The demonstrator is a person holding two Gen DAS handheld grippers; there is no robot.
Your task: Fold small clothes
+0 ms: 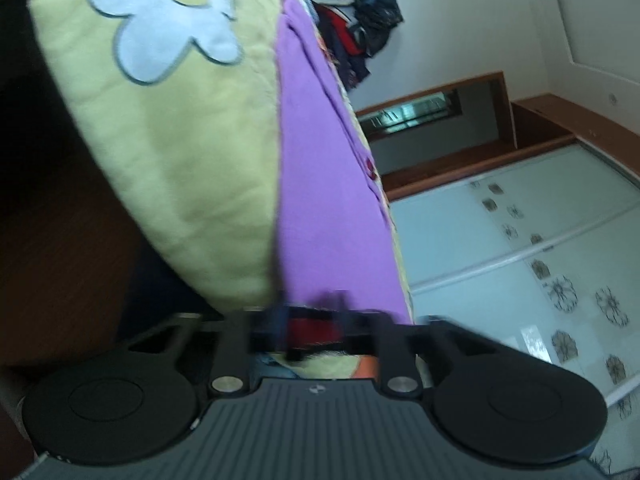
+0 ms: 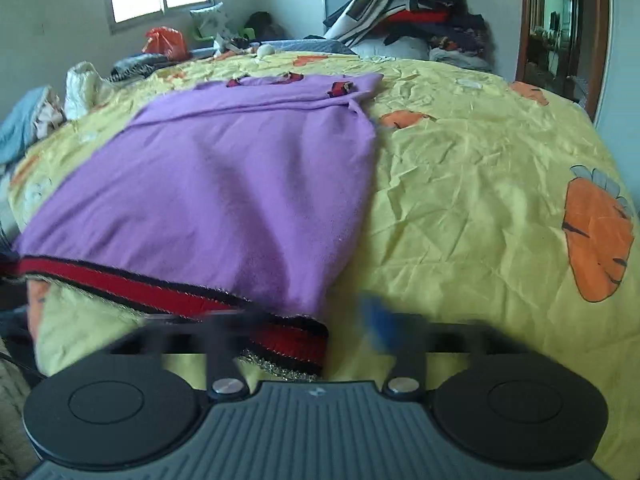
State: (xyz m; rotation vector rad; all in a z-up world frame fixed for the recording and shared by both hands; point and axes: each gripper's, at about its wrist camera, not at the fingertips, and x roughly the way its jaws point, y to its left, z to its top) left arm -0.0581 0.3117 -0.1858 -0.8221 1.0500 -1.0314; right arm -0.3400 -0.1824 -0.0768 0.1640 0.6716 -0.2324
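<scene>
Purple sweater (image 2: 224, 184) lying spread on the yellow bedspread (image 2: 480, 184).

My left gripper (image 1: 310, 320) is pinching its red hem (image 1: 308, 332); my right gripper (image 2: 316, 320) is blurring near the hem corner, fingers' spacing unclear.

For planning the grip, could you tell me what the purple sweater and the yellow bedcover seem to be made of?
Purple sweater: apparently soft knit, wool or acrylic, matte and fuzzy, with a ribbed red-and-black hem. Yellow bedcover: probably thin woven cotton, matte and finely creased, with printed orange shapes.
</scene>
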